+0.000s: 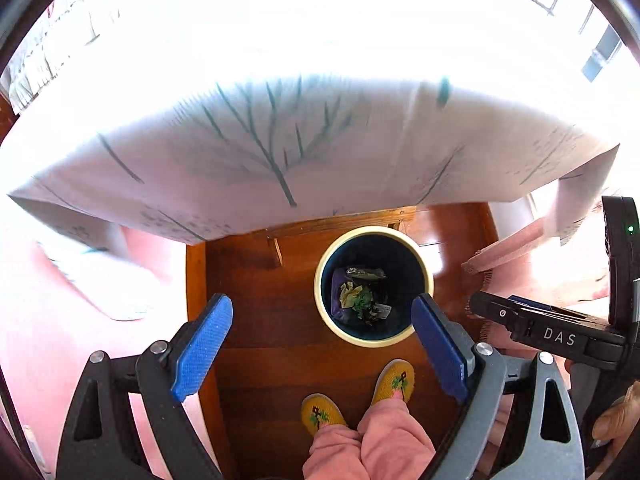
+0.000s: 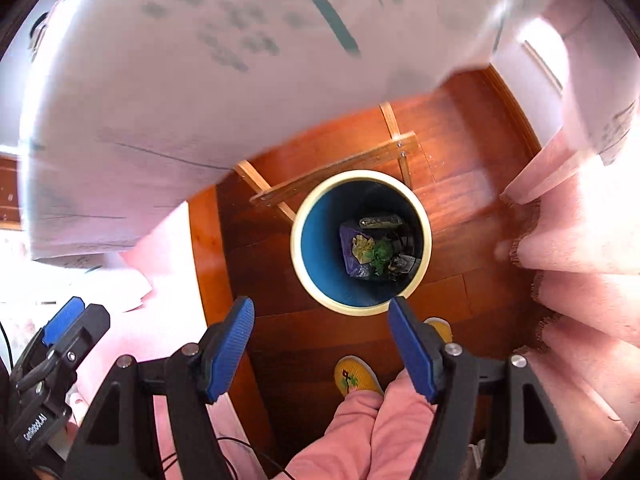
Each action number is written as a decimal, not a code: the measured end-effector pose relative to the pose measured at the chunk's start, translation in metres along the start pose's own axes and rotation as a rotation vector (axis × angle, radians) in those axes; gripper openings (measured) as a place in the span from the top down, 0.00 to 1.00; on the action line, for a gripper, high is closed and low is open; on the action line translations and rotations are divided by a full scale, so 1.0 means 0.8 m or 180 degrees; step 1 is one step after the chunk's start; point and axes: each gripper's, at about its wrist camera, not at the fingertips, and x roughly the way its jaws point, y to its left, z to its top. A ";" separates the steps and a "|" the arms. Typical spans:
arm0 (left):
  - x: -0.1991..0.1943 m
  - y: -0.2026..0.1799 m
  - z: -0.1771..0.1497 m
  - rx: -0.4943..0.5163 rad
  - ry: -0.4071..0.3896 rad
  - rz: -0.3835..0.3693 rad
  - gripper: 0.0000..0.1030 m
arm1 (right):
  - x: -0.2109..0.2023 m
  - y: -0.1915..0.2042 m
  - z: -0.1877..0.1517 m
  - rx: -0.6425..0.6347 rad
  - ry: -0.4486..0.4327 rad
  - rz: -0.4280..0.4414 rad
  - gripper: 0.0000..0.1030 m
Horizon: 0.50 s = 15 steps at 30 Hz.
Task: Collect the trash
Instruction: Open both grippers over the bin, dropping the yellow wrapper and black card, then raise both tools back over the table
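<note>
A round trash bin point(image 1: 425, 264) with a cream rim and blue inside stands on the wooden floor below both grippers; it also shows in the right wrist view point(image 2: 316, 248). Crumpled wrappers and paper point(image 1: 362, 296) lie at its bottom, also in the right wrist view point(image 2: 376, 250). My left gripper point(image 1: 322, 344) is open and empty above the floor, its right finger over the bin's near edge. My right gripper point(image 2: 322, 344) is open and empty just short of the bin's near rim. The right gripper's body point(image 1: 560, 332) shows at the left view's right edge.
A table with a white leaf-print cloth point(image 1: 280, 152) overhangs beyond the bin, with a wooden frame point(image 2: 340, 168) under it. Pink fabric point(image 2: 580, 248) lies right and left. The person's yellow slippers point(image 1: 394, 380) and pink trousers point(image 2: 372, 432) are below the grippers.
</note>
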 end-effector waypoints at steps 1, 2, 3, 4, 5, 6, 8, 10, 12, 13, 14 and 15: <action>-0.019 0.001 0.005 0.0004 -0.0031 0.0002 0.13 | -0.017 0.007 0.001 -0.0043 -0.0016 0.0012 0.32; -0.036 0.002 0.009 0.0005 -0.0063 -0.0004 0.13 | -0.036 0.014 0.002 -0.0091 -0.0033 0.0027 0.32; -0.055 0.003 0.014 0.0007 -0.0107 -0.0005 0.13 | -0.054 0.020 0.005 -0.0145 -0.0055 0.0043 0.32; -0.073 0.003 0.018 0.0006 -0.0162 0.0025 0.13 | -0.071 0.026 0.007 -0.0210 -0.0087 0.0049 0.32; -0.090 0.004 0.024 0.0001 -0.0223 0.0066 0.13 | -0.088 0.032 0.010 -0.0288 -0.0128 0.0045 0.32; -0.106 0.003 0.030 -0.0002 -0.0271 0.0093 0.13 | -0.105 0.039 0.014 -0.0377 -0.0173 0.0032 0.32; -0.135 0.005 0.043 -0.0029 -0.0349 0.0117 0.13 | -0.140 0.052 0.022 -0.0543 -0.0294 0.0006 0.32; -0.160 0.007 0.056 -0.0089 -0.0443 0.0191 0.13 | -0.172 0.062 0.031 -0.0682 -0.0439 0.0010 0.32; -0.190 0.010 0.069 -0.0176 -0.0572 0.0288 0.13 | -0.203 0.072 0.041 -0.0807 -0.0594 0.0020 0.32; -0.206 0.012 0.077 -0.0223 -0.0642 0.0310 0.13 | -0.216 0.075 0.047 -0.0861 -0.0673 0.0030 0.32; -0.218 0.013 0.083 -0.0259 -0.0707 0.0338 0.13 | -0.230 0.078 0.052 -0.0909 -0.0749 0.0043 0.32; -0.229 0.016 0.089 -0.0288 -0.0774 0.0362 0.13 | -0.242 0.082 0.056 -0.0953 -0.0816 0.0061 0.32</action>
